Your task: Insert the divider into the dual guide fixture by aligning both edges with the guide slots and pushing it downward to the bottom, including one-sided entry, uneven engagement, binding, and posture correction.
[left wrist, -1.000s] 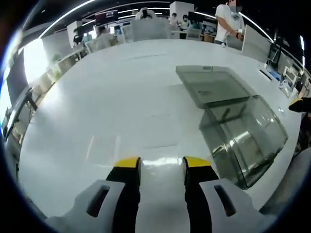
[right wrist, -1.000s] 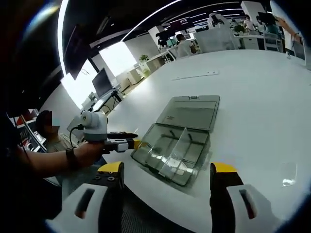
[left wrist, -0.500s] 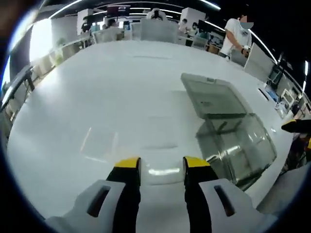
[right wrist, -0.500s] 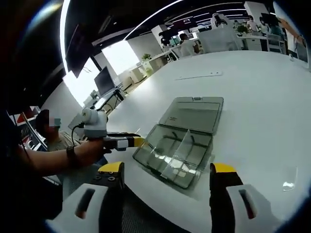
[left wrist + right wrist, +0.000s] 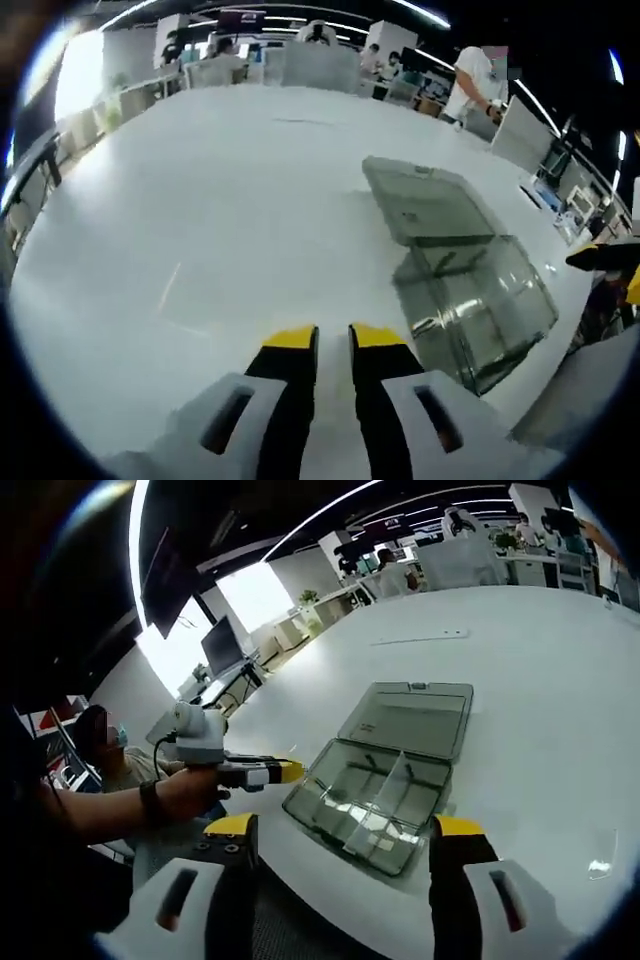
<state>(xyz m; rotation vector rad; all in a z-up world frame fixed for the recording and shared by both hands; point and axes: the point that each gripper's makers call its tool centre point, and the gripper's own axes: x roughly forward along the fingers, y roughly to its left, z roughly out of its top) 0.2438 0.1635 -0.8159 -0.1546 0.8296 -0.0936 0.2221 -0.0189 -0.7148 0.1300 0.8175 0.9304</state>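
The right hand-held gripper (image 5: 345, 830) hangs with its jaws wide apart over the white counter (image 5: 540, 670). A clear box (image 5: 385, 785) lies open there, a divider (image 5: 385, 790) standing inside. The left hand-held gripper (image 5: 285, 771) hovers just beside the box.

White table (image 5: 200, 200), distant office desks (image 5: 300, 615)

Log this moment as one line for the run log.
stage: approach | left gripper: nearly shut, empty, over table | right gripper: open, empty | clear box: lid open, divider standing inside
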